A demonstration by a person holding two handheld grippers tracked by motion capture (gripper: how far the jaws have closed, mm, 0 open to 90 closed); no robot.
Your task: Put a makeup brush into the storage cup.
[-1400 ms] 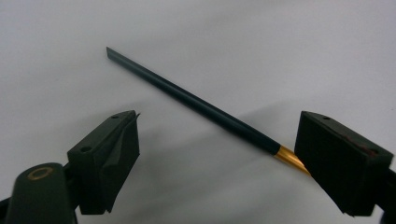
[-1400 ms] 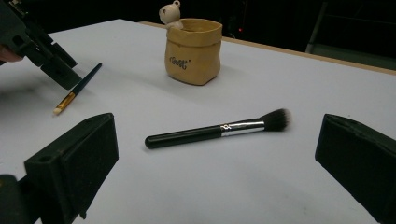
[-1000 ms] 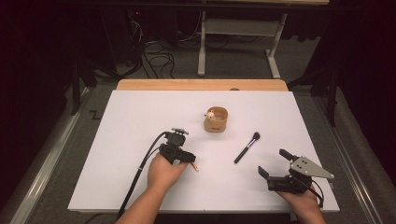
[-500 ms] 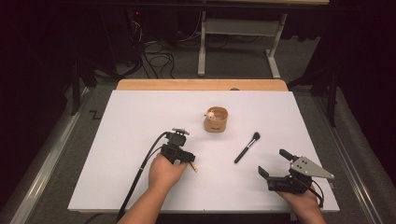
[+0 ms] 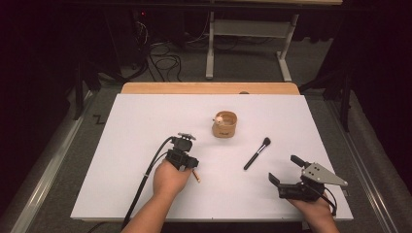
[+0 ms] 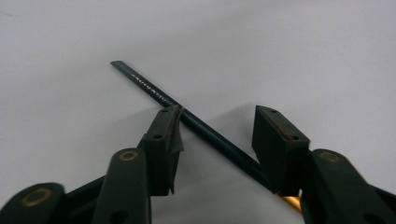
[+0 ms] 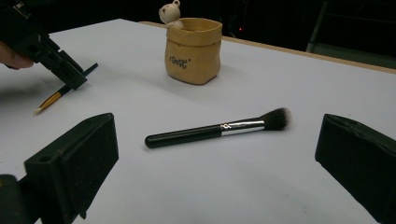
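A thin dark brush (image 6: 154, 93) with a gold ferrule lies slantwise on the white table between the jaws of my left gripper (image 6: 219, 116). The jaws have just been closing. The left jaw's tip touches the handle and a gap remains by the right pad. In the high view this gripper (image 5: 187, 162) points down at the table's front middle, with the thin brush's tip (image 5: 196, 176) poking out. My right gripper (image 5: 283, 169) stands open at the front right, holding nothing. A black makeup brush (image 7: 210, 130) lies just beyond its jaws.
A tan pouch (image 5: 224, 125) with a small bear figure (image 5: 219, 117) stands at the table's middle, beyond the makeup brush (image 5: 257, 153). A wooden strip (image 5: 209, 88) edges the white table (image 5: 136, 121) at the back. Cables and a metal stand sit on the floor behind.
Both hands and all objects keep their places. The left gripper's jaws look a little narrower over the thin brush.
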